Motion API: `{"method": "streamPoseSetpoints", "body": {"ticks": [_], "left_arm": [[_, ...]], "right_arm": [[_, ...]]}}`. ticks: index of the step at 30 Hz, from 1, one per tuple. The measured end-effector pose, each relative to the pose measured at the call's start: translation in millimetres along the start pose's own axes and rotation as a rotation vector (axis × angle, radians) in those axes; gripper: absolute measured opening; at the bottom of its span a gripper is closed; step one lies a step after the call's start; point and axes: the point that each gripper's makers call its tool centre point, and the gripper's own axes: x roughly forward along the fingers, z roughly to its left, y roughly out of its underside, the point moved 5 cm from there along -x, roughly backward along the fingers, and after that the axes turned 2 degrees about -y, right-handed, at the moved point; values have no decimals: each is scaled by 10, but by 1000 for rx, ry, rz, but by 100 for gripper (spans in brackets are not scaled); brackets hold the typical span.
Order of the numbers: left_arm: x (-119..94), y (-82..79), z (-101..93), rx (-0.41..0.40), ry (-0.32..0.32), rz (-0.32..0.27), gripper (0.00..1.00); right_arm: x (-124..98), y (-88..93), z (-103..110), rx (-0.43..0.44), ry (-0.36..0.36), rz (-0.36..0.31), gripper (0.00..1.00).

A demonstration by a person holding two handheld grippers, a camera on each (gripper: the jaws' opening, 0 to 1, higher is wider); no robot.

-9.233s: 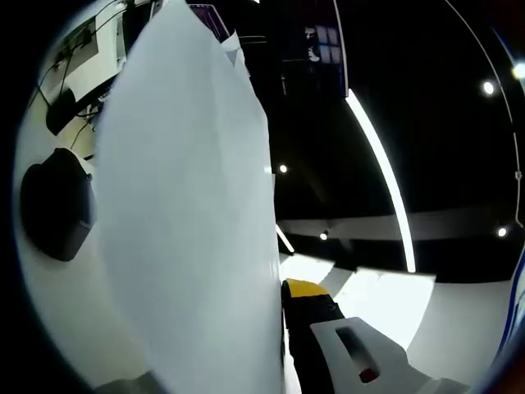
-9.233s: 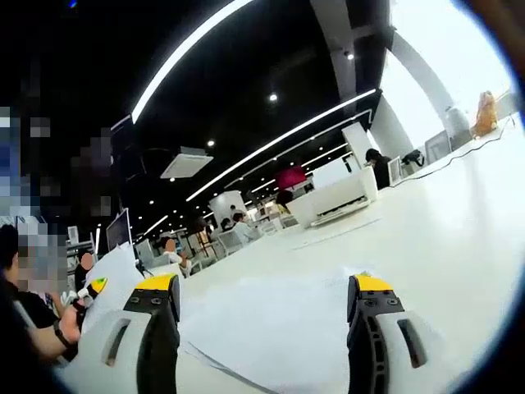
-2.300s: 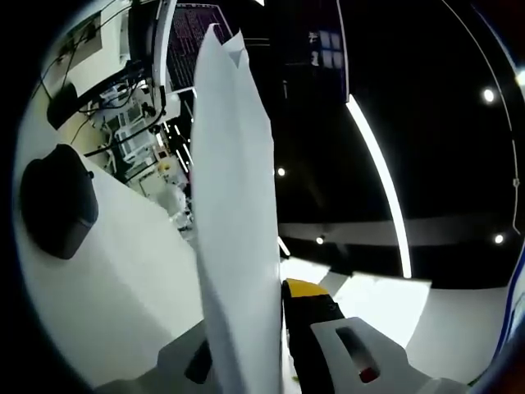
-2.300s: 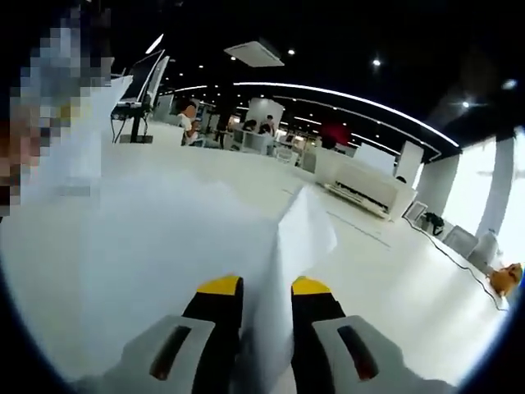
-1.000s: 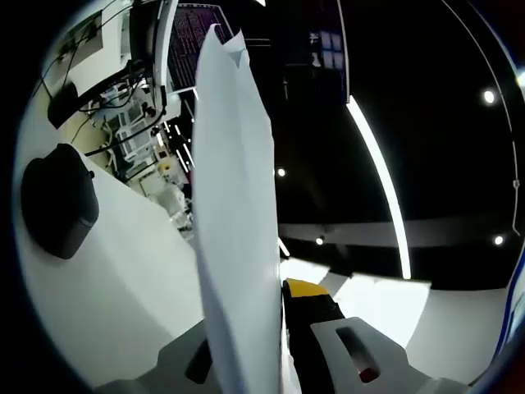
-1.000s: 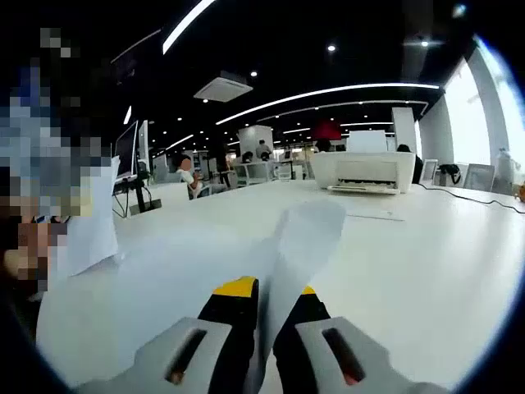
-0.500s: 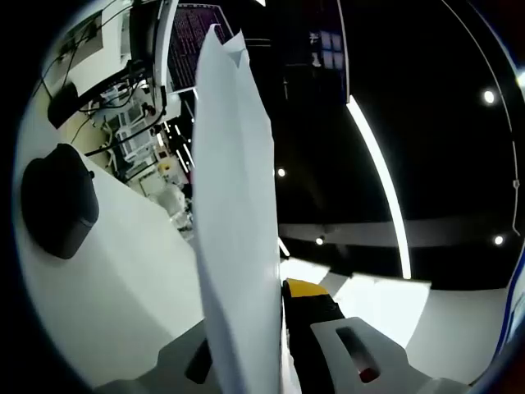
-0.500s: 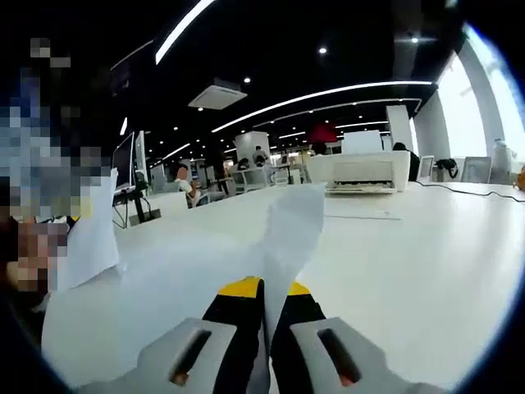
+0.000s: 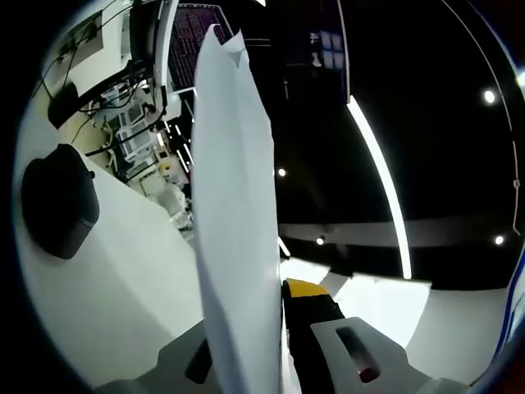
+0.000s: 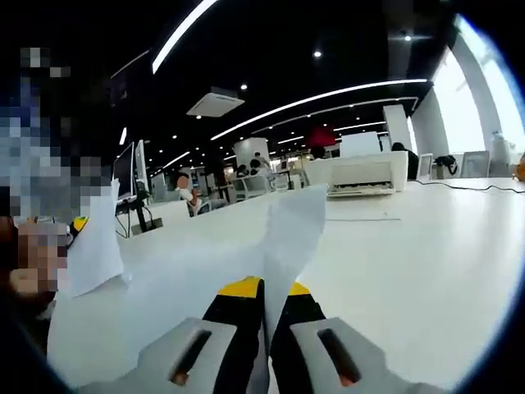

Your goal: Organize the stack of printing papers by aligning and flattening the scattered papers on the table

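Left gripper (image 9: 275,328): jaws pressed together on a stack of white printing papers (image 9: 234,222). The yellow-tipped black jaw sits tight against the right face of the sheets; the other jaw is mostly hidden behind the paper. In the left gripper view the papers stand edge-on and run up from the jaws to a pointed, slightly uneven top corner, so the sheet edges aren't flush there.

To the left of the papers lies a white tabletop (image 9: 107,271) with a flat, dark rounded object (image 9: 57,201) on it. What that object is, I can't tell. Black cables and office gear sit along the far edge, blurred.

Right gripper (image 10: 264,289): jaws pinching the same white paper stack (image 10: 287,234) at a near corner, yellow tips close on either side of the sheet. In the right gripper view that corner is lifted and curls up off the tabletop (image 10: 426,263), and the rest of the stack spreads out low toward the left. At the far left side another corner of the papers rises, with a yellow tip of the left gripper (image 10: 79,223) just above it.

A white desktop printer (image 10: 361,172) stands well apart near the tabletop's far edge. A black cable (image 10: 472,187) trails along the tabletop to the right of it.
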Motion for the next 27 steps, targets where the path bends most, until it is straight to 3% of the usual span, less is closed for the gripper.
{"method": "streamPoseSetpoints", "body": {"ticks": [27], "left_arm": [[-3, -7, -1, -3, 9, -3, 6]], "right_arm": [[-271, -162, -81, 200, 4, -187, 0]]}}
